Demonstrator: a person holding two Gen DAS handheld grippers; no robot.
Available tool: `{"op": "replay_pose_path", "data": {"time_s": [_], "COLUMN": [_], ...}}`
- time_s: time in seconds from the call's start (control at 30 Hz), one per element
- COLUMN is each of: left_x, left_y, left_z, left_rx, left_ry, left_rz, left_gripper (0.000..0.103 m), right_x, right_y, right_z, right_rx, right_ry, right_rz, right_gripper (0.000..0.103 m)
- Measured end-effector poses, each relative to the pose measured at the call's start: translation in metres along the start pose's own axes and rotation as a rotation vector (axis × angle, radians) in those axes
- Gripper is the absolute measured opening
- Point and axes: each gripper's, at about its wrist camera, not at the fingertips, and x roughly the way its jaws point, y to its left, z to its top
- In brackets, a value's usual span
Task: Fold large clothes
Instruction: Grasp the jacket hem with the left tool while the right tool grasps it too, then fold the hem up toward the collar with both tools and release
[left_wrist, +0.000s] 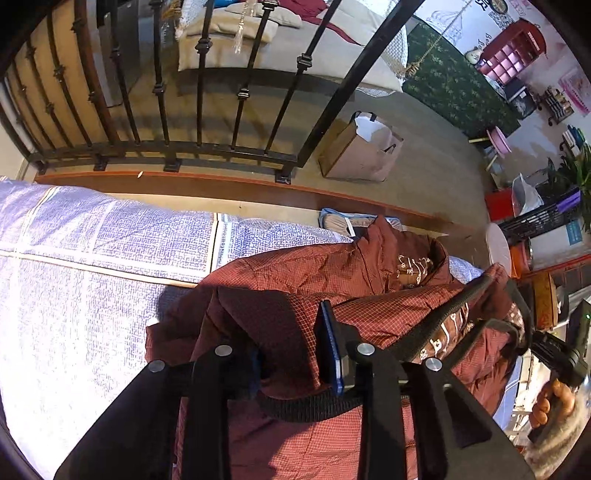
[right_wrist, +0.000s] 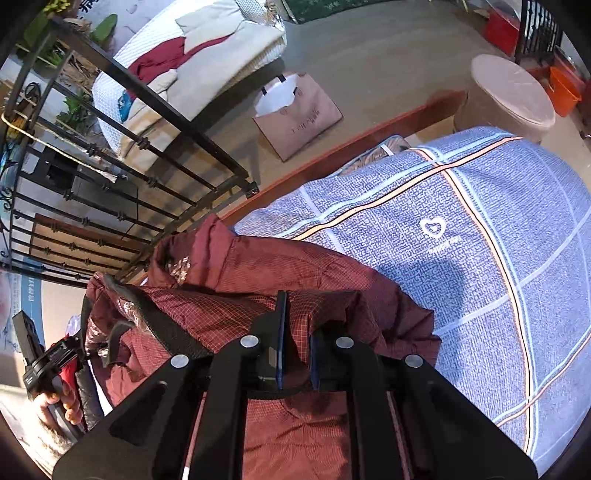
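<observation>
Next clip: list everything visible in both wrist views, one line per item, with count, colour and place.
jacket: one, dark red checked, bunched on the bed, pinched by both grippers
quilt: one, blue-white patterned with orange stripes, covering the bed
railing: one, black metal bars, beyond the bed's wooden edge
paper bag: one, brown with white inside, on the floor
round stool: one, pale, by the bed corner
orange bucket: one, on the floor behind the stool
left gripper: black, closed on jacket fabric
right gripper: black, closed on jacket fabric

The jacket (left_wrist: 295, 280) lies on the bed (left_wrist: 92, 266); beyond the bed stands a railing (left_wrist: 199, 110), with a paper bag (left_wrist: 354, 155) on the floor behind.
</observation>
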Motion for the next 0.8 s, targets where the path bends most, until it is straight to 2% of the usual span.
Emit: {"op": "replay_pose_path", "data": {"time_s": [0.1, 0.17, 0.23, 0.27, 0.3, 0.33, 0.4, 0.47, 0.5, 0.53, 0.63, 0.73, 0.8], "left_x": [-0.006, -0.015, -0.029, -0.042, -0.052, -0.066, -0.078, -0.086, -0.09, -0.091, -0.085, -0.076, -0.07], "left_y": [0.007, 0.018, 0.032, 0.041, 0.048, 0.056, 0.065, 0.065, 0.06, 0.054, 0.027, -0.004, -0.027], "left_z": [0.004, 0.008, 0.012, 0.014, 0.015, 0.016, 0.017, 0.013, 0.007, -0.001, -0.037, -0.085, -0.117], "left_rx": [-0.023, -0.091, -0.165, -0.195, -0.212, -0.228, -0.239, -0.201, -0.156, -0.106, 0.045, 0.155, 0.227], "left_ry": [0.006, -0.001, -0.039, -0.091, -0.135, -0.177, -0.181, -0.175, -0.176, -0.172, -0.147, -0.13, -0.117], "left_rz": [-0.047, -0.134, -0.204, -0.2, -0.194, -0.204, -0.216, -0.18, -0.148, -0.11, -0.006, 0.011, 0.031], "left_gripper": [0.033, 0.04, 0.055, 0.074, 0.083, 0.083, 0.083, 0.083, 0.083, 0.083, 0.084, 0.084, 0.084], "right_x": [0.01, 0.015, 0.017, 0.018, 0.018, 0.017, 0.013, 0.006, -0.003, -0.014, -0.042, -0.055, -0.053], "right_y": [-0.006, -0.017, -0.023, -0.025, -0.027, -0.028, -0.035, -0.04, -0.04, -0.038, -0.01, 0.038, 0.077], "right_z": [0.005, 0.007, 0.007, 0.007, 0.007, 0.007, 0.007, 0.006, 0.005, 0.004, -0.006, -0.039, -0.082], "right_rx": [0.054, 0.143, 0.187, 0.199, 0.21, 0.228, 0.308, 0.38, 0.403, 0.395, 0.236, -0.051, -0.295], "right_ry": [0.018, 0.036, 0.041, 0.044, 0.047, 0.047, 0.039, 0.021, -0.008, -0.048, -0.125, -0.145, -0.135], "right_rz": [0.015, 0.05, 0.077, 0.088, 0.104, 0.129, 0.21, 0.268, 0.27, 0.249, 0.154, 0.031, -0.033], "right_gripper": [0.012, 0.013, 0.015, 0.016, 0.019, 0.024, 0.033, 0.048, 0.06, 0.066, 0.068, 0.074, 0.079]}}
